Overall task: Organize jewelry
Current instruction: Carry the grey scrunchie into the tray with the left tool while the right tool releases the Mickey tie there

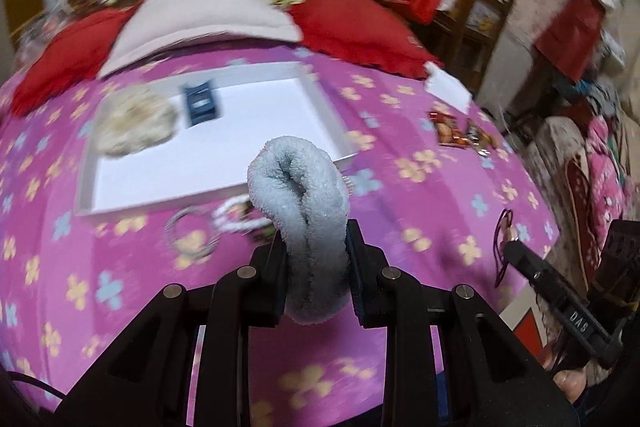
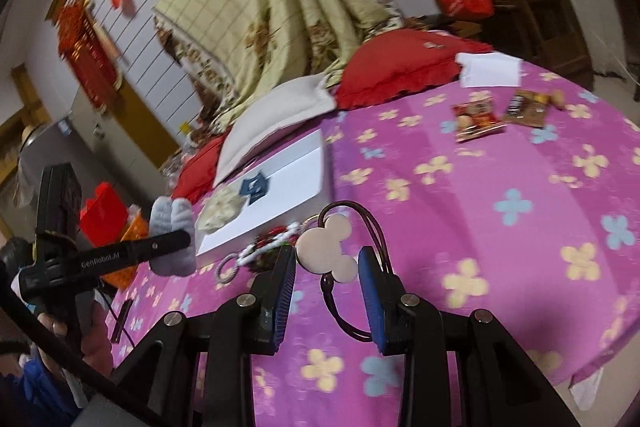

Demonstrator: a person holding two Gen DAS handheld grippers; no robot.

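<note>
My left gripper (image 1: 314, 247) is shut on a fluffy light-blue scrunchie (image 1: 298, 195), held above the pink bedspread just in front of the white tray (image 1: 320, 99); the scrunchie also shows in the right wrist view (image 2: 172, 233). The tray holds a cream scrunchie (image 1: 134, 125) and a dark blue clip (image 1: 201, 103). My right gripper (image 2: 328, 263) holds a dark cord bracelet with a white mouse-head charm (image 2: 326, 249) between its pads. A silver bangle (image 1: 192, 233) and a white bead bracelet (image 1: 240, 217) lie in front of the tray.
A pink flowered bedspread (image 2: 480, 207) covers the surface. Snack packets (image 2: 478, 117) and a white paper (image 2: 488, 69) lie far right. Red pillows (image 2: 404, 67) and a pale pillow (image 1: 200, 19) sit behind the tray.
</note>
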